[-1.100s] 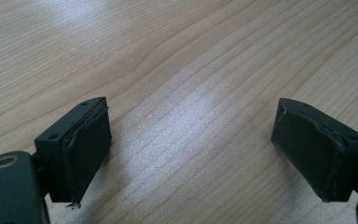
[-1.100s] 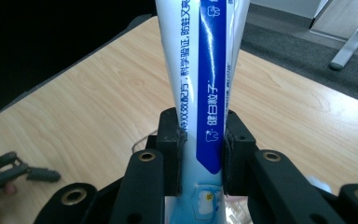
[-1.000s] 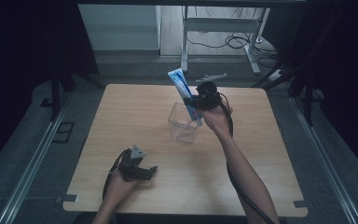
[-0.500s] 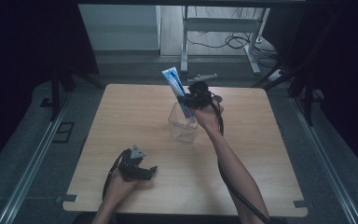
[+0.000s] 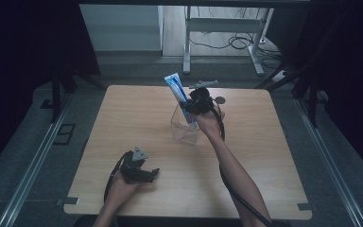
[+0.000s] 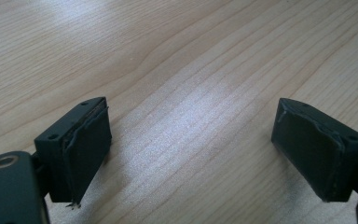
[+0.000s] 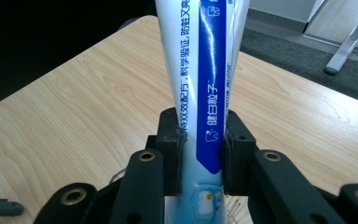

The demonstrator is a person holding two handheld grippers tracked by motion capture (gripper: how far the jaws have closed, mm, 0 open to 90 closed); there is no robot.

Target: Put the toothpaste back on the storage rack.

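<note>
One toothpaste tube (image 7: 205, 93) stands clamped between the right tongs (image 7: 200, 154).

What I can't make out from here

My right gripper view cuts the toothpaste tube (image 7: 205, 93) off at the top edge, and its lower end sits hidden behind the right hand-held gripper (image 7: 200, 154). In the high view, the clear container (image 5: 184, 127) blurs together with the tube's bottom; whether they touch, I can't tell.
</note>
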